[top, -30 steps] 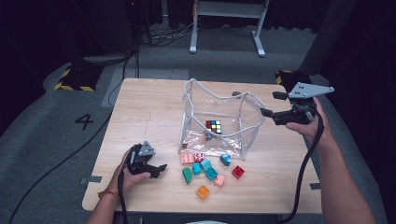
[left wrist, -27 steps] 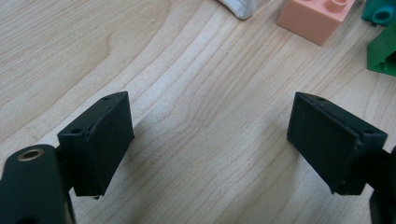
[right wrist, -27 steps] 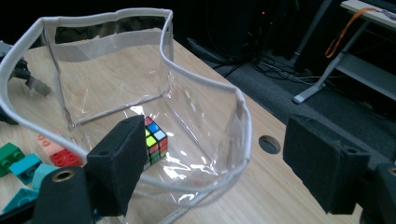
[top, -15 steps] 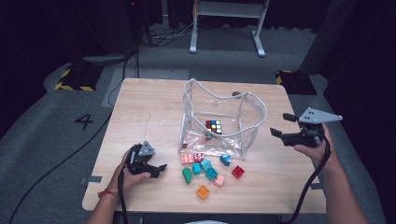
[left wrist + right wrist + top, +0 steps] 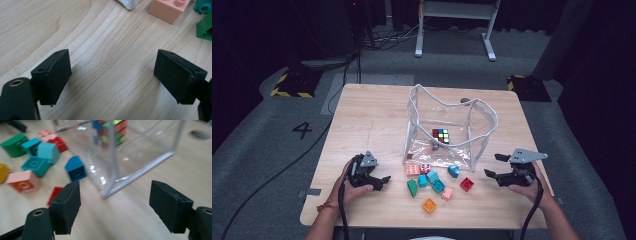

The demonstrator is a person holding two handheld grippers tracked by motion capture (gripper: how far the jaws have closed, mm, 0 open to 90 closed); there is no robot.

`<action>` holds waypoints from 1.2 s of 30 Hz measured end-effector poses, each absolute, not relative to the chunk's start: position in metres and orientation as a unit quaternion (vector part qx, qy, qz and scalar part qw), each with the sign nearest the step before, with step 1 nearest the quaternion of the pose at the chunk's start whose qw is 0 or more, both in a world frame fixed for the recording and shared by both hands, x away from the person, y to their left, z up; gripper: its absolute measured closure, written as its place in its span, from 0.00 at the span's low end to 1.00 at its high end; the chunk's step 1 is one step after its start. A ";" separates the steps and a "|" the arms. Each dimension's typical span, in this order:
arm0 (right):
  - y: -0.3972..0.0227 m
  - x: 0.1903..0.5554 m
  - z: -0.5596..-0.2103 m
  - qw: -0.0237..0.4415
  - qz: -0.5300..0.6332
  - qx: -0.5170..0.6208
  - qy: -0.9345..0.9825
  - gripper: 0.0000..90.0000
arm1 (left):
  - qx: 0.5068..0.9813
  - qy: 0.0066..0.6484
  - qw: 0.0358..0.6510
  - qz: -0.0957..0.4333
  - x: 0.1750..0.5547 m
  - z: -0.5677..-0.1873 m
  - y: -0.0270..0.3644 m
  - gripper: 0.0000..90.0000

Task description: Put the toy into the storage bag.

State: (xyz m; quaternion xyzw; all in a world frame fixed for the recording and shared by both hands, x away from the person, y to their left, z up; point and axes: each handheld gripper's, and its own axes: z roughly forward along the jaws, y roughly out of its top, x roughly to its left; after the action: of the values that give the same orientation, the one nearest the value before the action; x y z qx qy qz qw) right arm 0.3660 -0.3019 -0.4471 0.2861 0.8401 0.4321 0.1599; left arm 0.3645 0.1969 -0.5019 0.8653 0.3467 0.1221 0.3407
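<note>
Toy bricks (image 5: 433,180) lie loose on the worktop (image 5: 372,120) before a clear bag (image 5: 447,131). Left hand-held gripper (image 5: 379,181) rests wide, empty. Right hand-held gripper (image 5: 492,166), jaws just narrowing slightly, remains wide and empty.

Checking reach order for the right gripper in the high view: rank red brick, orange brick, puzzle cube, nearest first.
From the right gripper:
1. Red brick, just to its left on the table.
2. Puzzle cube, inside the clear bag.
3. Orange brick, near the front edge.

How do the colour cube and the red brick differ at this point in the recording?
The colour cube sits inside the clear bag; the red brick lies outside it on the table. The colour cube has many-coloured squares; the red brick is one colour. The colour cube looks larger. Neither is gripped.
</note>
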 end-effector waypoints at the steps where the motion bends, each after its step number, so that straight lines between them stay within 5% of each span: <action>1: -0.299 0.365 -0.451 0.151 0.430 0.285 0.843 0.28 | 0.866 0.347 0.340 0.122 0.364 -0.502 0.197 0.16; 24: -0.248 0.348 -0.495 0.100 0.413 0.250 0.870 0.34 | 0.865 0.347 0.341 0.122 0.364 -0.502 0.197 0.16; 33: -0.239 0.350 -0.503 0.103 0.408 0.245 0.874 0.51 | 0.866 0.346 0.341 0.122 0.365 -0.502 0.197 0.16; 36: -0.240 0.349 -0.502 0.105 0.412 0.244 0.871 0.64 | 0.866 0.346 0.341 0.122 0.365 -0.502 0.197 0.16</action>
State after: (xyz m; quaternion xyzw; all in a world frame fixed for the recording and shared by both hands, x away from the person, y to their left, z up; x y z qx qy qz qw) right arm 0.3494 -0.2404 -0.5019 0.2444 0.8715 0.4119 0.1052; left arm 0.3646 0.1969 -0.5019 0.8655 0.3458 0.1223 0.3410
